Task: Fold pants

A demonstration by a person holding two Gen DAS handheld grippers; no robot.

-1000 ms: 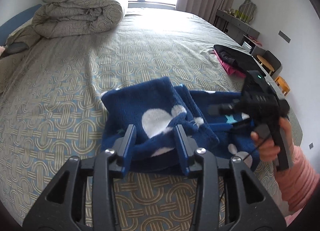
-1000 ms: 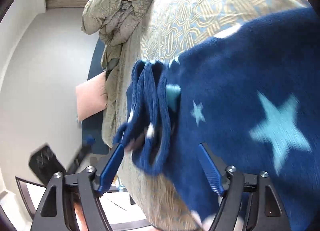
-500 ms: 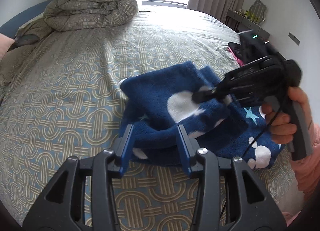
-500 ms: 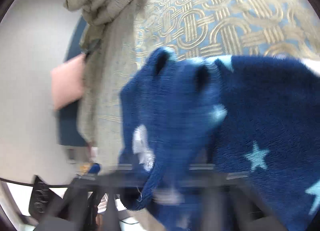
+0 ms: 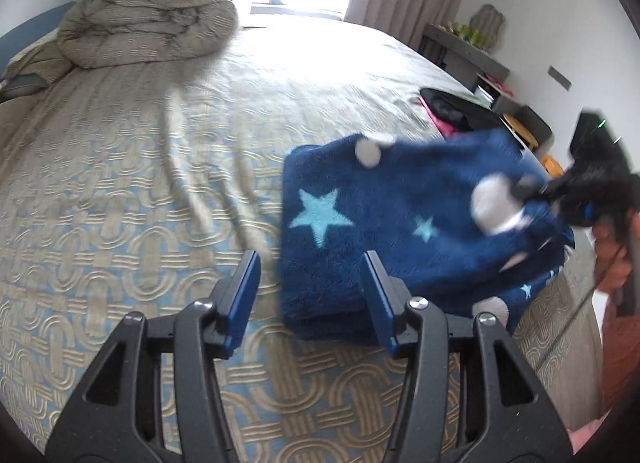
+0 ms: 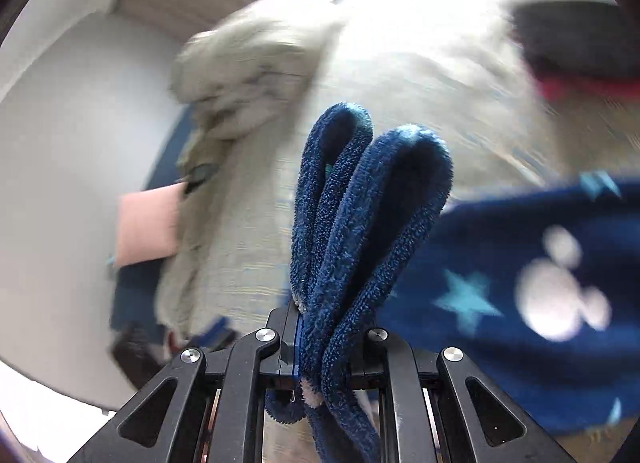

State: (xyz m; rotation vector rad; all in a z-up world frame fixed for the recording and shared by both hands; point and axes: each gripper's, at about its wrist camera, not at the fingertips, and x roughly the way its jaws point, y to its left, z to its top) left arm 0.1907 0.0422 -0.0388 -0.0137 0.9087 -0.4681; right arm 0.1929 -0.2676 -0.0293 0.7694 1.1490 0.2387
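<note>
Left wrist view: the left gripper (image 5: 310, 297) hovers over the bed (image 5: 140, 191), jaws opening, with only a corner of the folded blue pants (image 5: 384, 223) lying between them, unpinched. Right wrist view: the right gripper (image 6: 320, 343) has its jaws clamped on bunched pants folds (image 6: 360, 223), lifted above the bed.

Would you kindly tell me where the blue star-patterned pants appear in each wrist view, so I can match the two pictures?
Left wrist view: the pants lie right of centre on the bed, beyond the left gripper, whose jaws are opening.
Right wrist view: folded layers of the pants rise at centre, clamped in the right gripper.
Shared landmark: the rolled duvet, upper left in both.
</note>
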